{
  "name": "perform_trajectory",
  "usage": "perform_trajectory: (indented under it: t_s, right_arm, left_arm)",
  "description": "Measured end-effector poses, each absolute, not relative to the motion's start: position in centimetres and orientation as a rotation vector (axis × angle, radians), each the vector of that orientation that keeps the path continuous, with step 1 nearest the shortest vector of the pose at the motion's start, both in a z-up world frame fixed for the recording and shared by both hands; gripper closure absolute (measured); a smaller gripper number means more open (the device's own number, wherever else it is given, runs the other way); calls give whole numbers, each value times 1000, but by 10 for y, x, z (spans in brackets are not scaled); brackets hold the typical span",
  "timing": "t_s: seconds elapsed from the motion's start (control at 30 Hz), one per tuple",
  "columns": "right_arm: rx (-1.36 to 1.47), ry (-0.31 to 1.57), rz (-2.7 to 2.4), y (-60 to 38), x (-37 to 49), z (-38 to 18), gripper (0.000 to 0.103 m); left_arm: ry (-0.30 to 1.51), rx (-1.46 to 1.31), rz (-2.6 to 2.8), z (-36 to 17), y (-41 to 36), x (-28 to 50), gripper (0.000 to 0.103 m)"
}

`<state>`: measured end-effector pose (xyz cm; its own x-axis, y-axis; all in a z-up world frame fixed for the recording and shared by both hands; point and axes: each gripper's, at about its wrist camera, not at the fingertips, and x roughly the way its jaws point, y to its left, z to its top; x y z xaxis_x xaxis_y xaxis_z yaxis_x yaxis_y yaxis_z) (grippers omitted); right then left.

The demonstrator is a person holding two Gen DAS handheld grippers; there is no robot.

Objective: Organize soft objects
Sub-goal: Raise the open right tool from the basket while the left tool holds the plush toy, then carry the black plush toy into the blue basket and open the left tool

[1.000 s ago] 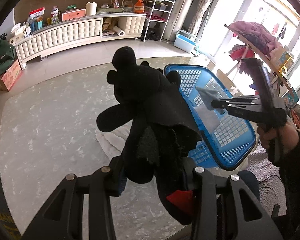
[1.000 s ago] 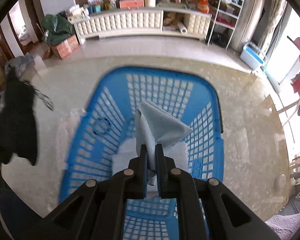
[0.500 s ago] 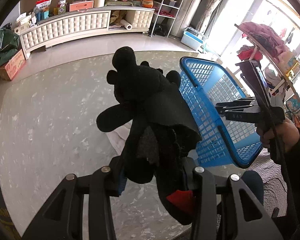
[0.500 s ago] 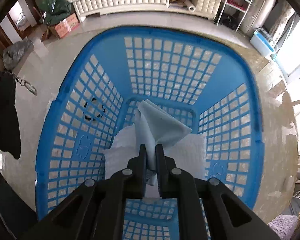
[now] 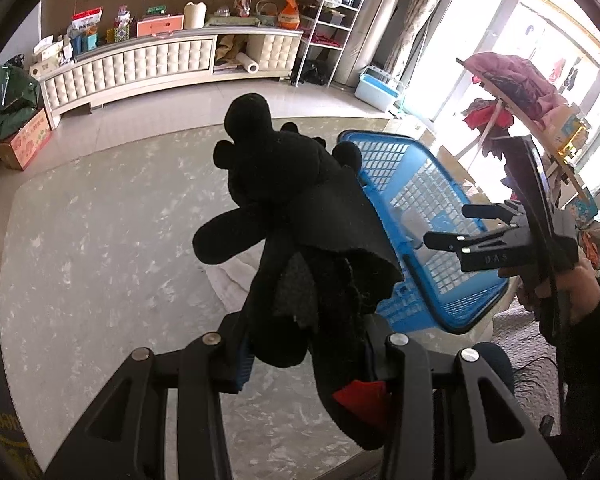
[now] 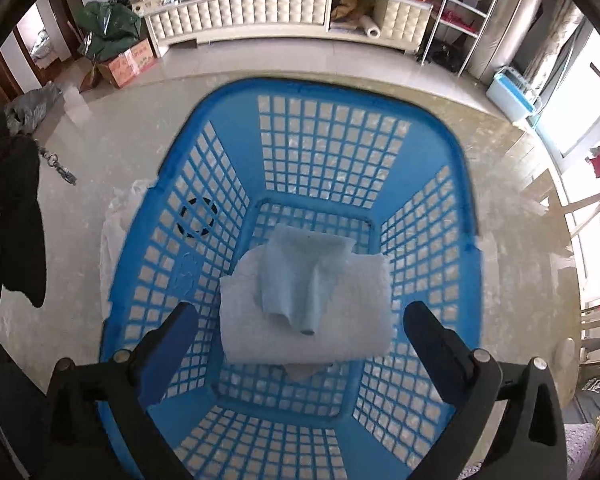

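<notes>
The right gripper (image 6: 300,344) has just let go: its fingers (image 6: 168,344), which a moment ago were pinched together on the pale blue cloth (image 6: 304,276), have been opening and now stand wide apart with nothing pressed between them. The cloth has dropped out of the grip and lies crumpled on top of a folded white towel (image 6: 340,320) on the floor of the blue basket (image 6: 332,100), below the spread fingers and clear of both. The basket stands on the marbled desk (image 6: 512,200), and the right gripper hangs over its near end, pointing steeply down into it.

The left gripper (image 5: 312,352) shows no change from before: its fingers (image 5: 236,360) are clamped on the lower part of a black plush toy (image 5: 292,216), which stands up between them above the desk (a red patch shows near its bottom end). In the left wrist view the basket sits beyond the toy to the right, with a white towel (image 5: 232,276) lying on the desk just beside it, partly hidden behind the toy.
</notes>
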<state>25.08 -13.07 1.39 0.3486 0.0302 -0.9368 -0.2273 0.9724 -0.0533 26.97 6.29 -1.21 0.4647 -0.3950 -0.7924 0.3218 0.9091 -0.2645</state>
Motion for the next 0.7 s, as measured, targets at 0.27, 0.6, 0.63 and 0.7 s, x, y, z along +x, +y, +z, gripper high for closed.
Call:
perform_trajectory:
  t_s: [0.27,0.6,0.63,0.7]
  right_arm:
    - [-206,1099,144,-151,209,43,0]
    - [-163,1063,124,-187,186,50,0]
    - [-157,1060,121,-189,180,52,0]
    - [-141,1050,106,-196,178,53,0]
  left_arm:
    - [980,-58,-466,4,42,256,64]
    - [973,-25,-533,17,-5,252,64]
    - [974,-18,-541,17,-10,252,64]
    - [979,-4,-555,14,-21,254,64]
